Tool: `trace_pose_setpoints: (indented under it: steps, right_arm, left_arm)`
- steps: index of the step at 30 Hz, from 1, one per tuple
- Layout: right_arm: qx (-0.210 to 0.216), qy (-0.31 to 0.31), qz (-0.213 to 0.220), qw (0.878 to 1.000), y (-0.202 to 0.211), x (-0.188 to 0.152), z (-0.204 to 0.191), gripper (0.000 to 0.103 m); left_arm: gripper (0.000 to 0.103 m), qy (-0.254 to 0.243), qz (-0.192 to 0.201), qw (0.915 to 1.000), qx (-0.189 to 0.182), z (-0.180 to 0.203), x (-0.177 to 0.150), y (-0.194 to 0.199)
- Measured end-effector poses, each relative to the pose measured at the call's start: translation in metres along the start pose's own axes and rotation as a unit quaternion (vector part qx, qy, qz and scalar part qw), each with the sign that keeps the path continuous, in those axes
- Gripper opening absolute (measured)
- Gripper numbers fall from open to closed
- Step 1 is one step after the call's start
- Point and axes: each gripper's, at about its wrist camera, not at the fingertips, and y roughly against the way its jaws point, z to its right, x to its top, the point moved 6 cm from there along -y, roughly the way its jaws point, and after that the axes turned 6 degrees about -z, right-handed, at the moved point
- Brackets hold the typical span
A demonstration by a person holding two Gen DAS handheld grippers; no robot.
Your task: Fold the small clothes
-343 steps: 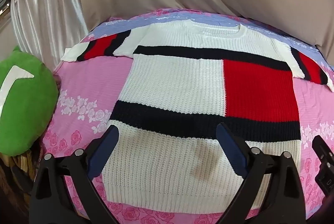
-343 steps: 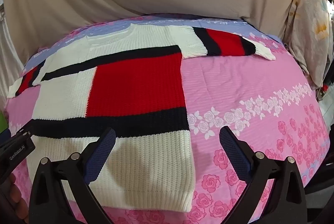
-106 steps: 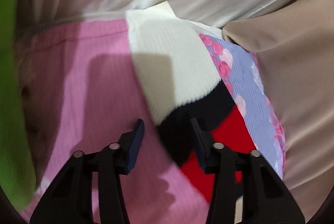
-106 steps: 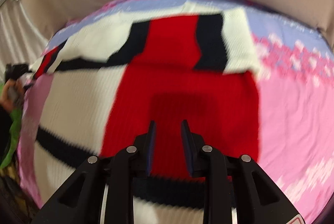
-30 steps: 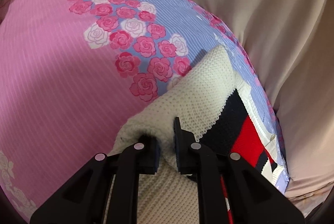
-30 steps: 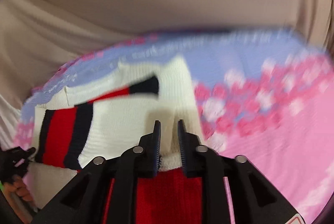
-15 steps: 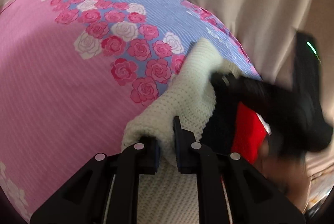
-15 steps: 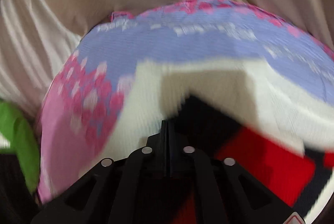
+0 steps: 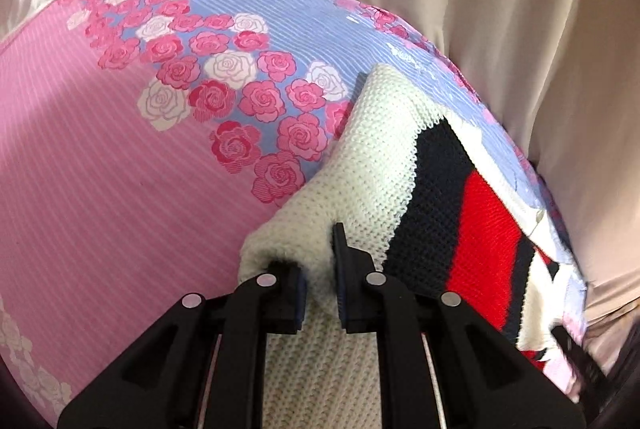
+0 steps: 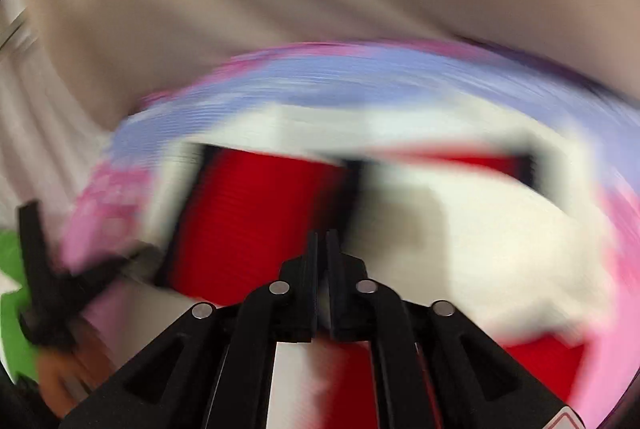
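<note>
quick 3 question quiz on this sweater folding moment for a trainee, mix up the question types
1. True or false: the left gripper is pinching a cream part of the sweater.
2. What does the sweater lie on? A) a bare wooden table B) a pink and lilac rose-print sheet C) a green towel
3. Fill in: in the right wrist view, the right gripper hangs over the sweater with ______ between its jaws.

Key
1. True: cream knit is bunched between its pads.
2. B
3. Nothing: the jaws stand only a slit apart and are opening, with no cloth in the gap; that view is motion-blurred.
</note>
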Motion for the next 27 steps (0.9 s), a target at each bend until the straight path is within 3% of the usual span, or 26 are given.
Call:
trace_pose_setpoints:
  steps: [2, 4, 5, 7, 9, 10, 15, 18, 22, 25, 27]
  right_arm:
    - [-0.051, -0.081, -0.004, 0.995, 0.014, -0.023, 0.077, 0.035]
    - [-0.044, -0.123, -0.013, 0.991, 0.012, -0.029, 0.113, 0.033]
    - [-0.02, -0.131, -0.016, 0.991, 0.007, -0.029, 0.122, 0.033]
    - [-0.004, -0.114, -0.012, 0.993, 0.0, -0.024, 0.122, 0.036]
    - [-0.013, -0.075, -0.01, 0.997, -0.008, -0.014, 0.112, 0.023]
    - [-0.018, -0.065, -0.01, 0.998, -0.008, -0.01, 0.107, 0.007]
    - [-0.001, -0.071, 0.049, 0.996, 0.034, 0.009, 0.112, 0.006]
    - [0.007, -0.093, 0.005, 0.996, 0.01, -0.007, 0.126, 0.006]
    - [0.025, -0.102, 0.015, 0.994, 0.014, -0.013, 0.121, 0.008]
    - [-0.013, -0.071, 0.003, 0.997, 0.001, -0.014, 0.12, 0.006]
    - [-0.013, -0.073, -0.006, 0.997, -0.015, -0.015, 0.126, 0.005]
  left_arm:
    - [0.012, -0.002, 0.01, 0.9999, 0.012, 0.002, -0.001, 0.0]
    - [0.012, -0.004, 0.019, 0.9994, 0.027, 0.005, -0.003, -0.001]
    - [0.012, -0.006, 0.022, 0.9991, 0.035, 0.006, -0.004, -0.001]
    - [0.012, 0.003, 0.021, 0.9989, 0.042, 0.007, -0.003, -0.002]
    - [0.012, 0.013, 0.016, 0.9988, 0.044, 0.007, -0.002, -0.001]
    - [0.012, 0.017, 0.016, 0.9988, 0.043, 0.007, 0.0, 0.001]
    - [0.012, 0.007, 0.009, 0.9988, 0.048, 0.002, -0.002, -0.003]
    - [0.012, -0.005, 0.012, 0.998, 0.061, 0.005, -0.003, -0.003]
    - [0.012, -0.005, 0.012, 0.998, 0.061, 0.006, -0.003, -0.003]
    - [0.012, -0.017, 0.018, 0.9973, 0.069, 0.006, -0.003, -0.004]
    - [0.012, -0.025, 0.023, 0.9969, 0.071, 0.007, -0.004, -0.005]
